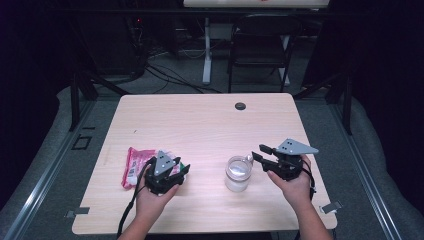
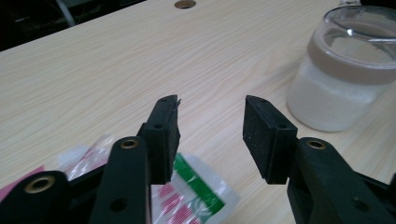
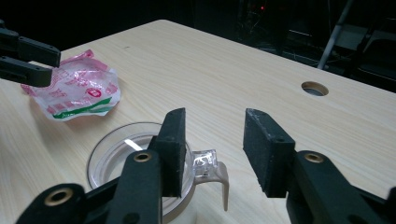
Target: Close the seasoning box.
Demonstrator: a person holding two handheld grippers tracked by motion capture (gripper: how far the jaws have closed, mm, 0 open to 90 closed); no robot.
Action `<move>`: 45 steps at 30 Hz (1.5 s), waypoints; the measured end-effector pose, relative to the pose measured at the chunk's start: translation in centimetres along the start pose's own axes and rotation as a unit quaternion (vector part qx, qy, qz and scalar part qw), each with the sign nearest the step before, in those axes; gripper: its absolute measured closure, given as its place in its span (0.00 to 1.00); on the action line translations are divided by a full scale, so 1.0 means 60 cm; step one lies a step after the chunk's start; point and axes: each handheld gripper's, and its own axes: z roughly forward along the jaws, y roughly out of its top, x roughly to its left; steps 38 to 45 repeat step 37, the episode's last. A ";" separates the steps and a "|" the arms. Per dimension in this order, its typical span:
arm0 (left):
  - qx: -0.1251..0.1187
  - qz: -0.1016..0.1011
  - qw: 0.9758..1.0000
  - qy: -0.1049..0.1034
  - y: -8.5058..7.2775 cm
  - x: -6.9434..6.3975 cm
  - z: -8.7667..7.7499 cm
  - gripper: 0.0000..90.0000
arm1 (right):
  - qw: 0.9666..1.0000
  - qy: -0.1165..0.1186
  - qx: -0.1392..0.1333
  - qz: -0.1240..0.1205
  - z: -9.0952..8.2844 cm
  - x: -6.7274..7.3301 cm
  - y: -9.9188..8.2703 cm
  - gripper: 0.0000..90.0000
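A clear glass jar (image 1: 237, 173) holding a pale substance stands open on the wooden table (image 1: 200, 120), right of centre. In the right gripper view the jar (image 3: 116, 154) is below the left jaw, and its hinged clasp (image 3: 208, 164) lies under the gap. My right gripper (image 1: 261, 153) hovers just right of the jar, open (image 3: 215, 119) and holding nothing. A crumpled pink, white and green plastic packet (image 1: 135, 165) lies at the left. My left gripper (image 1: 181, 167) is at the packet's right edge. Its jaws stand open (image 2: 212, 105) with nothing between them, above the packet (image 2: 194, 191).
A round cable hole (image 1: 240, 106) sits near the table's far edge. Behind the table stand a dark folding chair (image 1: 260, 45) and a white desk leg (image 1: 206, 50). Bare tabletop stretches between the packet and the jar (image 2: 341, 79).
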 end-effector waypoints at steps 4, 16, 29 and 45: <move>-0.003 -0.009 1.000 0.013 -0.010 0.022 -0.013 0.58 | 1.000 -0.007 0.010 -0.003 -0.003 0.005 -0.010 0.58; -0.005 -0.043 0.998 0.038 -0.055 0.082 -0.056 0.52 | 0.999 -0.030 0.042 0.016 -0.033 0.008 -0.059 0.47; 0.008 -0.077 0.996 0.055 -0.108 0.126 -0.054 0.52 | 0.997 -0.044 0.047 0.033 -0.035 0.005 -0.112 0.47; 0.014 -0.083 0.995 0.047 -0.107 0.131 -0.039 0.52 | 0.996 -0.059 0.070 0.010 -0.029 0.000 -0.134 0.46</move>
